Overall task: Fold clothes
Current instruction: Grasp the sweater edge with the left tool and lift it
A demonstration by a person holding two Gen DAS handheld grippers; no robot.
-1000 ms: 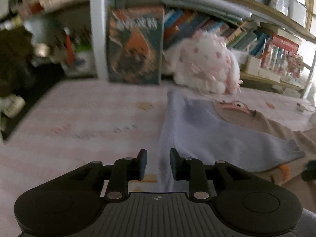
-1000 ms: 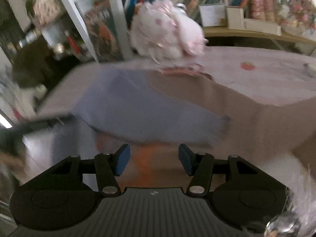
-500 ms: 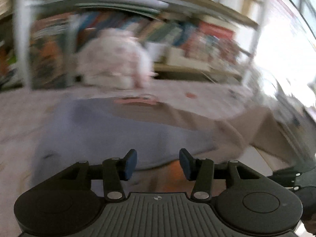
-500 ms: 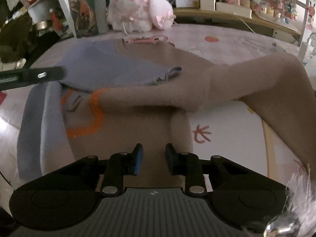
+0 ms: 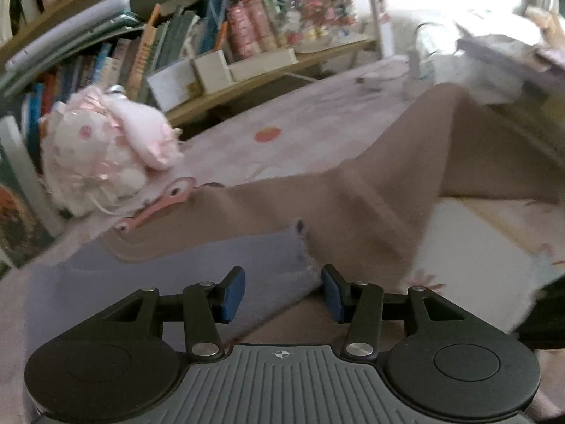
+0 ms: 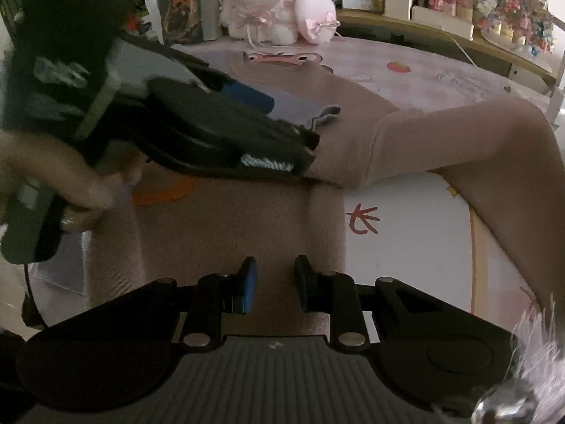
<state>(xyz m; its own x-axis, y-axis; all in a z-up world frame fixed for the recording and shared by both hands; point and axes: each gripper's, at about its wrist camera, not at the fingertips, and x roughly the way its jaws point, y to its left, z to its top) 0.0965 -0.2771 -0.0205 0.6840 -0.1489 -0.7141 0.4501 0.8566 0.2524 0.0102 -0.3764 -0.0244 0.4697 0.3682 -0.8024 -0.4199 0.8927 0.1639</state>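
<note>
A tan sweater (image 5: 353,205) with a lavender sleeve (image 5: 169,275) folded across it lies on a pink-patterned surface. Its tan sleeve (image 6: 459,141) stretches out to the right. My left gripper (image 5: 282,293) is open, hovering just above the lavender sleeve's cuff end; it also shows in the right wrist view (image 6: 247,116), held by a hand. My right gripper (image 6: 272,282) is partly open over the sweater's tan lower body (image 6: 229,229), with nothing between its pads.
A pink-white plush toy (image 6: 279,3) sits at the far edge by the sweater's collar. Bookshelves with books and boxes (image 5: 212,53) stand behind. A white mat (image 6: 406,240) lies under the right sleeve.
My left gripper swung right across the sweater and opened wider, now over the lavender cuff. My right gripper narrowed from wide open and sits low over the sweater's body.
</note>
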